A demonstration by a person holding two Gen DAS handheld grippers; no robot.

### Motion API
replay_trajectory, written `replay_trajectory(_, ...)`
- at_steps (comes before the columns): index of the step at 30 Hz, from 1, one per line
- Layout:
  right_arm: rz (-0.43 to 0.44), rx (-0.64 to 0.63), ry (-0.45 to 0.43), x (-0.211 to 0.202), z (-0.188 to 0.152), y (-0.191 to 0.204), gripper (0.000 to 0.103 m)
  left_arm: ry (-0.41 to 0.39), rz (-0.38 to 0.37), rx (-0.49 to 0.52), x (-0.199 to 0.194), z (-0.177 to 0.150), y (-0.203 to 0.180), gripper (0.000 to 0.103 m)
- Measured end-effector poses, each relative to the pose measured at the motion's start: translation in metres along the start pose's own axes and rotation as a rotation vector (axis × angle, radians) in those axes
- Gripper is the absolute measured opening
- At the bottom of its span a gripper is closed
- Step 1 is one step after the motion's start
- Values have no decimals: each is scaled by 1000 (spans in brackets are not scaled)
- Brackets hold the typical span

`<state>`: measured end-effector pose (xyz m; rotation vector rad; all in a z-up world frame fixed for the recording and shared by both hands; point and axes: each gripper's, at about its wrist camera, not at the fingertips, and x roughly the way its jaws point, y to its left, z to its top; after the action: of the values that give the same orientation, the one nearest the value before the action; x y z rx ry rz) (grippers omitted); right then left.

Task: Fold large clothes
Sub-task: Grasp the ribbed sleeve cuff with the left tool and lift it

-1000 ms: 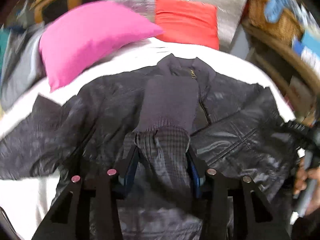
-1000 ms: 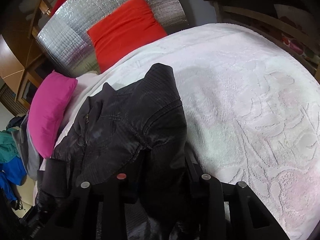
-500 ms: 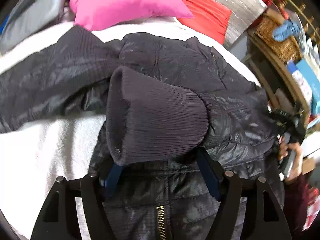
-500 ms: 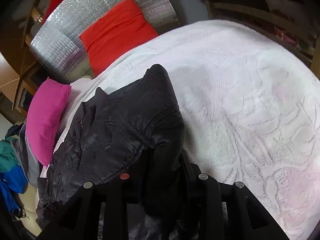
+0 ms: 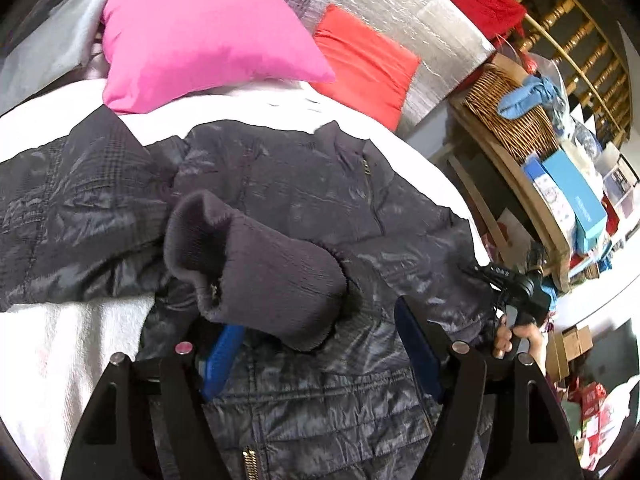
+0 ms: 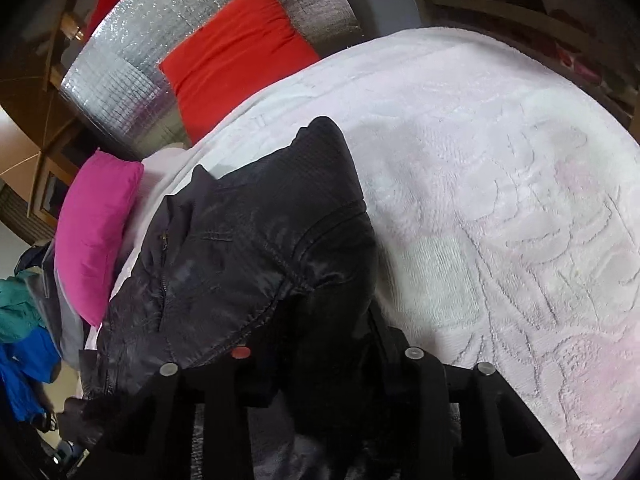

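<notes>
A dark navy quilted jacket (image 5: pixel 304 192) lies front up on a white bedspread (image 5: pixel 48 344). Its left sleeve (image 5: pixel 80 216) stretches out to the left. My left gripper (image 5: pixel 320 340) stands wide open over the jacket's lower front, and the other sleeve's ribbed knit cuff (image 5: pixel 260 268) lies loose between the blue-padded fingers (image 5: pixel 220 356). In the right wrist view my right gripper (image 6: pixel 320 344) is shut on a fold of the jacket's right side (image 6: pixel 256 248), with the fabric draped over its fingers. That gripper also shows in the left wrist view (image 5: pixel 516 288) at the jacket's right edge.
A pink pillow (image 5: pixel 200 32) and a red pillow (image 5: pixel 364 60) lie at the head of the bed against a silver quilted panel (image 5: pixel 392 0). A wooden shelf with a wicker basket (image 5: pixel 508 116) and boxes stands right of the bed. White bedspread (image 6: pixel 500 200) spreads right of the jacket.
My left gripper carried the sleeve cuff over the jacket's front, opened its jaws and let the cuff go. My right gripper kept its hold on the jacket's side.
</notes>
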<state>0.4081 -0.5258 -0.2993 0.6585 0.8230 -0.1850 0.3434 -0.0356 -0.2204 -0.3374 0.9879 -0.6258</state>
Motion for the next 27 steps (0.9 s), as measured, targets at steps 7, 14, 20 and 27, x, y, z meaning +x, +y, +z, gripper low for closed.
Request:
replay_trajectory(7,-1,24,-25,-5,3,-6,32,-40,-38,-1,-22,4,11,73)
replay_trajectory(14,-21,54,-38,-4,3,-10,31,51,-108,-77,-14,-1,27,83)
replay_trajectory(20,24,102,-4,0,2,-17,41,24,-78,-16,-5,-7,12,53)
replay_trajectory(27,10,75,-84,-13,2,-10,23,-143,-41,102,-9,6,-15,16)
